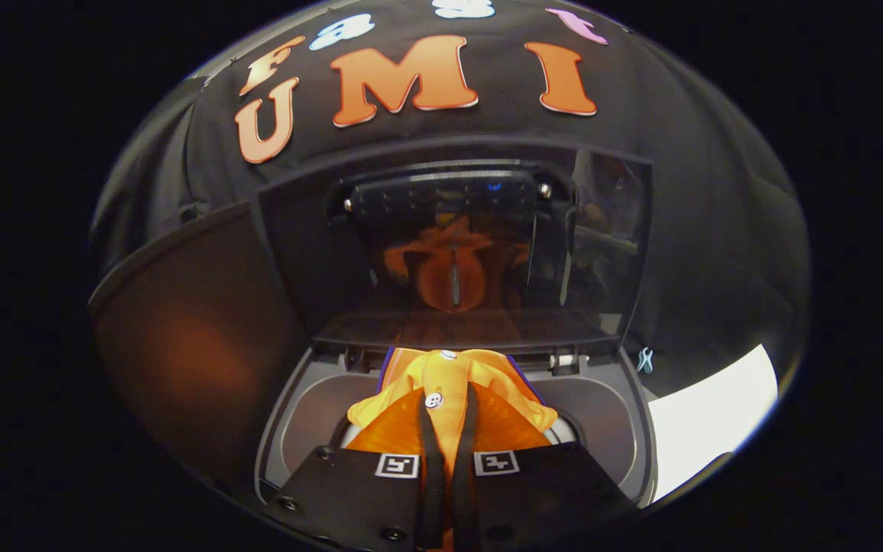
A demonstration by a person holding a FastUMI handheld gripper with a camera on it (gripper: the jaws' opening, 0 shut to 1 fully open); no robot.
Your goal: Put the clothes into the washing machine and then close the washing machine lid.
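Fingers of my hand-held gripper pinch the orange garment above the washing machine, its lid upright.

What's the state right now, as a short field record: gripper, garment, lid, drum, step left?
gripper: gripper, fingers nearly together, pinching the orange garment
garment: held over the washing machine opening, draped ahead of the fingers
lid: glass lid raised upright behind the opening, reflecting the garment
drum contents: hidden by the garment, cannot tell
step left: lower and release the garment, then close the lid
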